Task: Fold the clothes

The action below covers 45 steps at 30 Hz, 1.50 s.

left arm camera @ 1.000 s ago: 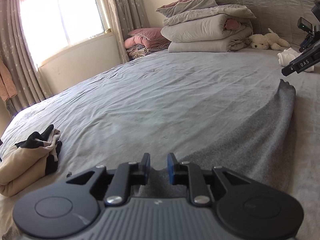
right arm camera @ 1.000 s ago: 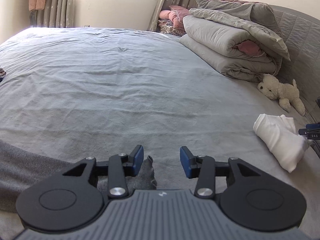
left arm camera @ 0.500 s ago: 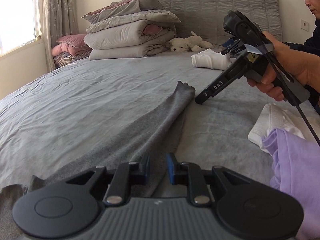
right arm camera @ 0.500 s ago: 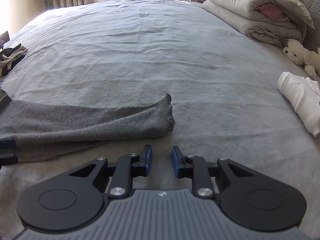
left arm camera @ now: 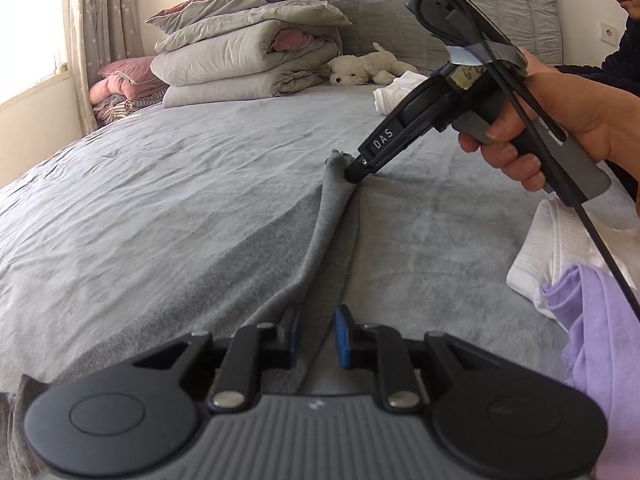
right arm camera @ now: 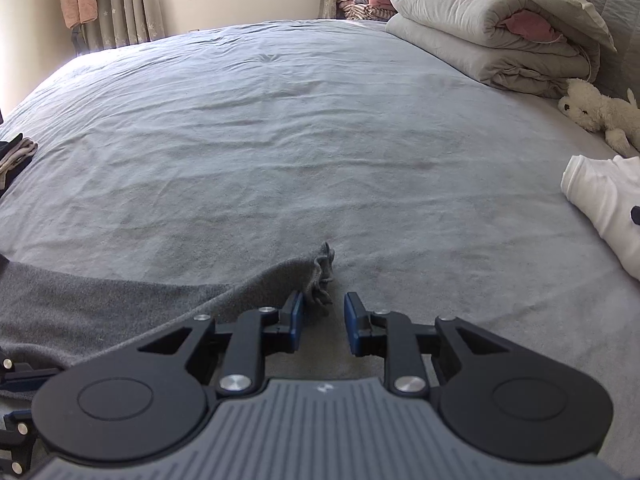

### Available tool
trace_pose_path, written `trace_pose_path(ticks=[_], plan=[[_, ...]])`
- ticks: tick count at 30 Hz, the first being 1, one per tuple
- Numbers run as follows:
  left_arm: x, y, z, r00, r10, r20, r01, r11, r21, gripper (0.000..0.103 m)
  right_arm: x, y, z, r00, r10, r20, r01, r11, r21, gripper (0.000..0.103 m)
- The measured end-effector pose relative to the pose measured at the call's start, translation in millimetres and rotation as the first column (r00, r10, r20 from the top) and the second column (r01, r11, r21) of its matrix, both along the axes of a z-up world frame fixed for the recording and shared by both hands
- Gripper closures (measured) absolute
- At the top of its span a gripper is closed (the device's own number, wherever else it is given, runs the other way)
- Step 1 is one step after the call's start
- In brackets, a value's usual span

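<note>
Grey garment [left arm camera: 256,264] pinched by left hand-held gripper [left arm camera: 316,334]; right hand-held gripper [right arm camera: 323,322] opening w/ its corner between.

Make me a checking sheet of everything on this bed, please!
Surface: grey bed sheet, wrinkled.
Job's things: grey cloth, lying long from one pair of tongs to the other.
Clutter: white folded clothes, purple cloth, toy dog, stacked quilts.
Tongs: left tongs shut on the grey cloth's near end; right tongs opening, the cloth's far corner at their tips, not pinched.
Cables: black cable hanging from the right tool's handle.
Surroundings: curtains, headboard, a person's hand on the right tool.
</note>
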State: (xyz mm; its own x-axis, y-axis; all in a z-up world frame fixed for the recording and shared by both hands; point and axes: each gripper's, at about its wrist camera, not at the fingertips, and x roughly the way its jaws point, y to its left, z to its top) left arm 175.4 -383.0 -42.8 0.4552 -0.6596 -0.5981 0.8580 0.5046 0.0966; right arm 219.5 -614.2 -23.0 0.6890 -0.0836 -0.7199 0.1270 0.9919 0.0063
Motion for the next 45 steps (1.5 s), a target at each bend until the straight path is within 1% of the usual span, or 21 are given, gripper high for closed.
trace_pose_path(ticks=[1,5,8,12,15,18,21,27,28,31,32,33,34,35,37,39,42,45], plan=[[0,-2,0,1.0,0.001,0.006,-0.001,1.0,0.004,0.084,-1,-2,-1,1.0,-0.007,0.003,0.007,1.0,0.015,0.071],[-1,-8,-1,1.0,0.001,0.028,-0.002,1.0,0.02,0.085,-5,-3,3,1.0,-0.011,0.006,0.011,0.999,0.039,0.07],[3,-6,-1,1.0,0.002,0.007,-0.002,1.0,0.008,0.084,-14,-5,11,1.0,0.011,0.006,-0.012,0.998,0.068,0.07],[7,-3,-2,1.0,0.004,-0.02,-0.004,1.0,-0.017,0.084,-20,2,5,0.997,0.046,-0.055,-0.04,0.994,0.097,0.07],[6,-3,-4,1.0,0.004,-0.015,-0.005,1.0,-0.026,0.084,-18,10,0,0.997,0.047,-0.066,-0.041,0.995,0.094,0.07],[4,0,-5,1.0,0.005,-0.009,-0.005,0.999,-0.041,0.085,-12,11,0,0.998,0.03,-0.048,-0.024,0.991,0.129,0.07],[7,2,-5,1.0,0.005,-0.028,-0.007,0.998,-0.058,0.085,-4,13,-2,0.999,0.004,-0.037,0.001,0.991,0.134,0.07],[6,3,-5,1.0,0.003,-0.022,-0.004,0.998,-0.06,0.085,10,13,-5,0.998,-0.054,-0.026,0.057,0.985,0.164,0.069],[6,3,-5,1.0,0.003,-0.024,-0.004,0.998,-0.061,0.085,11,14,-5,0.998,-0.062,-0.024,0.065,0.984,0.164,0.069],[7,3,-5,0.999,0.002,-0.033,-0.005,0.998,-0.065,0.085,12,21,-7,0.998,-0.067,-0.017,0.068,0.991,0.116,0.069],[7,3,-5,0.999,0.002,-0.034,-0.004,0.998,-0.064,0.085,13,23,-8,0.998,-0.065,-0.015,0.066,0.993,0.103,0.073],[7,3,-5,0.999,0.001,-0.032,-0.003,0.998,-0.063,0.086,12,25,-8,0.999,-0.053,-0.009,0.054,0.994,0.1,0.09],[6,4,-5,1.0,0.0,-0.031,-0.002,0.998,-0.062,0.089,11,27,-9,0.999,-0.044,-0.004,0.044,0.995,0.094,0.102],[5,4,-5,1.0,0.002,-0.028,-0.004,0.998,-0.063,0.097,8,28,-7,0.999,-0.045,-0.002,0.045,0.996,0.08,0.102],[5,7,-3,1.0,0.011,-0.019,-0.012,0.998,-0.069,0.098,2,31,-3,0.999,-0.048,0.002,0.048,0.997,0.052,0.102],[4,12,0,1.0,0.002,-0.025,-0.004,0.996,-0.093,0.099,-4,33,1,0.999,-0.051,0.006,0.051,0.998,0.024,0.102],[2,17,4,0.999,-0.036,-0.034,0.032,0.993,-0.115,0.099,-18,30,8,0.998,-0.058,0.001,0.058,0.998,0.009,0.102],[-3,16,5,0.997,-0.075,-0.036,0.071,0.991,-0.115,0.099,-34,26,12,0.998,-0.065,-0.02,0.065,0.998,0.003,0.102]])
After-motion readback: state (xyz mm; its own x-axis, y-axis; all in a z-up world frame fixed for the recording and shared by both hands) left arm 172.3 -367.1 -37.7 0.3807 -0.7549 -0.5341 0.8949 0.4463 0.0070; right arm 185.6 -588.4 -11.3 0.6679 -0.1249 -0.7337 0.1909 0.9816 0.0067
